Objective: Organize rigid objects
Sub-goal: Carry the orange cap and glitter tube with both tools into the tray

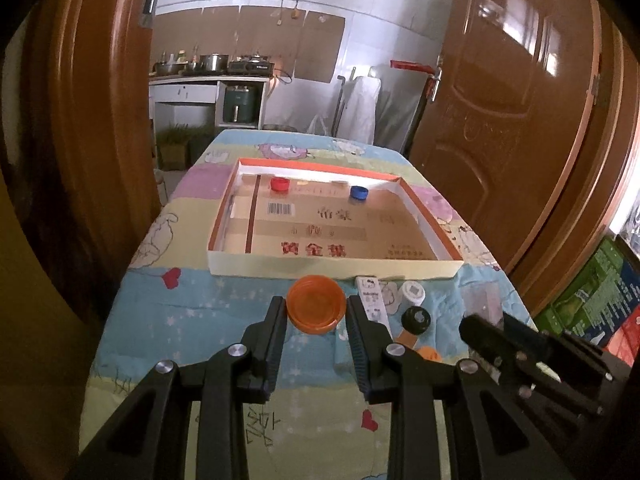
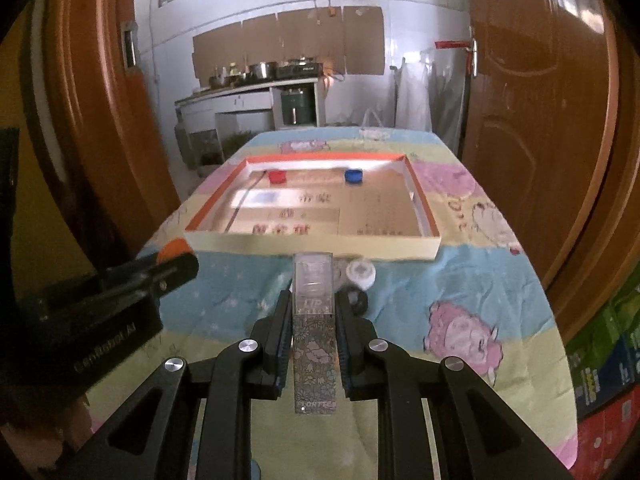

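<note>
- A tabletop (image 1: 192, 320) covered with a pastel cartoon-print cloth fills the middle of both wrist views, with wooden doors on either side and a kitchen counter beyond
- The left gripper (image 1: 316, 312) has its jaws closed on a round orange lid (image 1: 316, 308), one jaw pressing each side, the lid held above the cloth just in front of the tray
- The right gripper (image 2: 314, 308) has its jaws closed on a clear rectangular box (image 2: 313, 308) with a floral pattern on its lower half; the box stands lengthwise between the jaws and pokes out past their tips
- A shallow cardboard tray (image 1: 332, 270) with an orange rim lies on the far part of the tabletop
- Inside the tray, near its far wall, sit a red cap (image 1: 279, 184) towards the left and a blue cap (image 1: 359, 193) towards the right, well apart
- On the cloth between the tray and the grippers lie a white round cap (image 1: 413, 293), a black round cap (image 1: 416, 318) just nearer than it, and a white printed stick (image 1: 372, 300) beside the orange lid
- In the left wrist view the right gripper shows at the lower right edge
</note>
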